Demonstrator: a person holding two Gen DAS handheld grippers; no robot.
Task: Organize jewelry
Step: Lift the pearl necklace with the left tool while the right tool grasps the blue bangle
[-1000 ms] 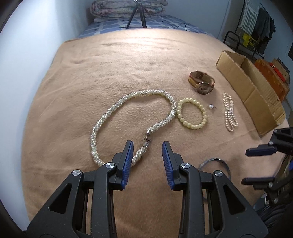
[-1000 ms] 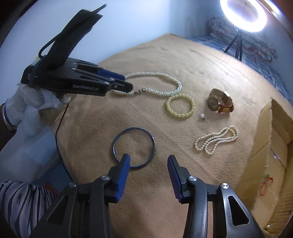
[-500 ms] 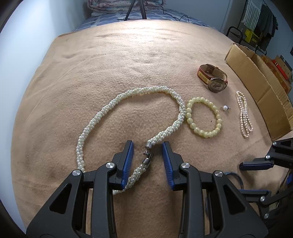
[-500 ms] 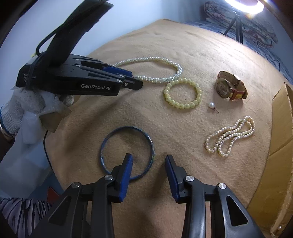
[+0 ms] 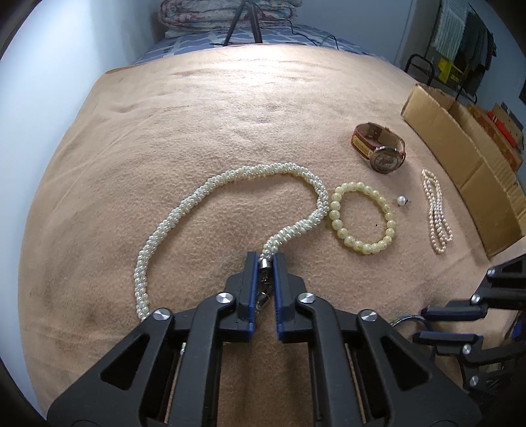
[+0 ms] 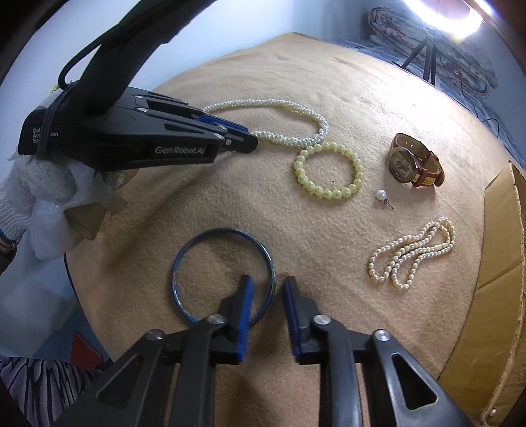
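A twisted pearl necklace (image 5: 230,177) lies in a loop on the tan blanket; it also shows in the right wrist view (image 6: 296,115). My left gripper (image 5: 264,262) is shut on the necklace's metal clasp (image 5: 263,266). A blue bangle (image 6: 223,272) lies flat near the blanket's front edge. My right gripper (image 6: 267,285) is down at the blanket, its jaws part closed and straddling the bangle's right rim. A yellow bead bracelet (image 5: 361,218), a pearl earring (image 5: 401,200), a wristwatch (image 5: 381,149) and a small pearl strand (image 5: 435,210) lie to the right.
An open cardboard box (image 5: 460,157) stands along the blanket's right edge, also in the right wrist view (image 6: 493,262). A folded quilt (image 5: 230,13) and a tripod (image 5: 243,19) are at the far end. A ring light (image 6: 443,16) glows behind.
My left gripper moved forward and closed on the necklace clasp. My right gripper dropped to the bangle and its jaws narrowed around the rim.
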